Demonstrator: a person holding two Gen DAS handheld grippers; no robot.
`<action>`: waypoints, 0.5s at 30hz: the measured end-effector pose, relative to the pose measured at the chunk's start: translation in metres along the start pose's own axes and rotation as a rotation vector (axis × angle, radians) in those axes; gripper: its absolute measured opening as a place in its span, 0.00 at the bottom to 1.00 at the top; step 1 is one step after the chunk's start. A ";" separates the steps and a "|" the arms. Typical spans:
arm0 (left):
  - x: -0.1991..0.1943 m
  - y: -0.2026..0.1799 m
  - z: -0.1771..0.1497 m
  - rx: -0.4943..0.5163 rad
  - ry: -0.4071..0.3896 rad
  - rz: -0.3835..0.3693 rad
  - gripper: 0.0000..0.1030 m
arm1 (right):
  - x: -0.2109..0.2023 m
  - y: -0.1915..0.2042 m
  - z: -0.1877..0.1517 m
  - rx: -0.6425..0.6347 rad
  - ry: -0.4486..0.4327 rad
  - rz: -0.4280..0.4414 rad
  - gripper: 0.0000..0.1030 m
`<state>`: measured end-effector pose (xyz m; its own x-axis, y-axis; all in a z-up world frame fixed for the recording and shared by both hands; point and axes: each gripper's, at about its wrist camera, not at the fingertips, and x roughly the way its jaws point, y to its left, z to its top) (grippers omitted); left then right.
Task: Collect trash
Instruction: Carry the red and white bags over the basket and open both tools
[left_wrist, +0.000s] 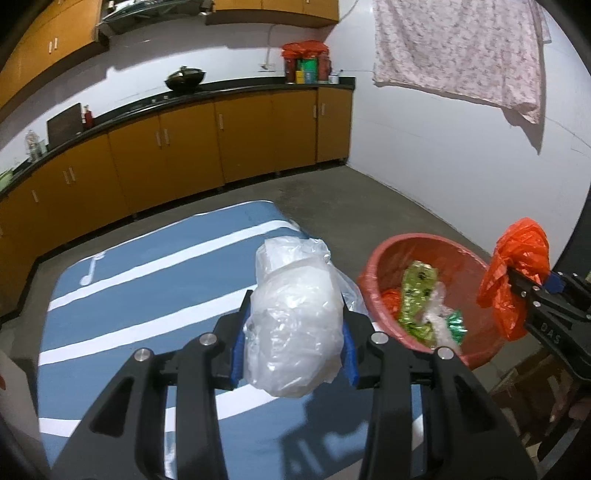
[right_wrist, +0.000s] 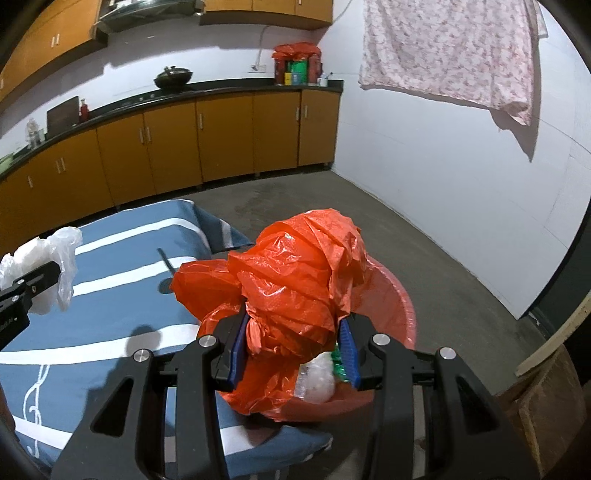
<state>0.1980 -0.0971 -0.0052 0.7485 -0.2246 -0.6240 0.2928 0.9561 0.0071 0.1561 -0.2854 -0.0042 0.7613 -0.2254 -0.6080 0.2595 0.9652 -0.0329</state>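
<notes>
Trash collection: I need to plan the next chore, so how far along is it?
Partly done: the red basin already holds a green wrapper and other scraps. In hand: left gripper clamps a clear plastic bag, right gripper an orange bag. Left: dropping both in.

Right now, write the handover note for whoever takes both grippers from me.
Left hand-held gripper: shut on a clear bag, above the blue cloth, short of the basin.
Right hand-held gripper: shut on an orange bag, over the basin's near edge.
Done: green wrappers and other scraps already in the basin.
Left: drop both bags in. No other trash shows on the cloth.
</notes>
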 end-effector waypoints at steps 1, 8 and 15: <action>0.003 -0.005 0.000 0.001 0.003 -0.014 0.39 | 0.002 -0.003 0.001 0.007 0.002 -0.003 0.41; 0.021 -0.036 0.002 0.007 0.018 -0.100 0.39 | 0.013 -0.026 0.004 0.053 0.011 -0.028 0.41; 0.045 -0.061 0.004 0.019 0.038 -0.182 0.39 | 0.025 -0.041 0.006 0.089 0.020 -0.046 0.41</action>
<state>0.2165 -0.1662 -0.0310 0.6591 -0.3859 -0.6455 0.4330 0.8965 -0.0937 0.1677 -0.3318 -0.0135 0.7357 -0.2653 -0.6232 0.3463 0.9381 0.0094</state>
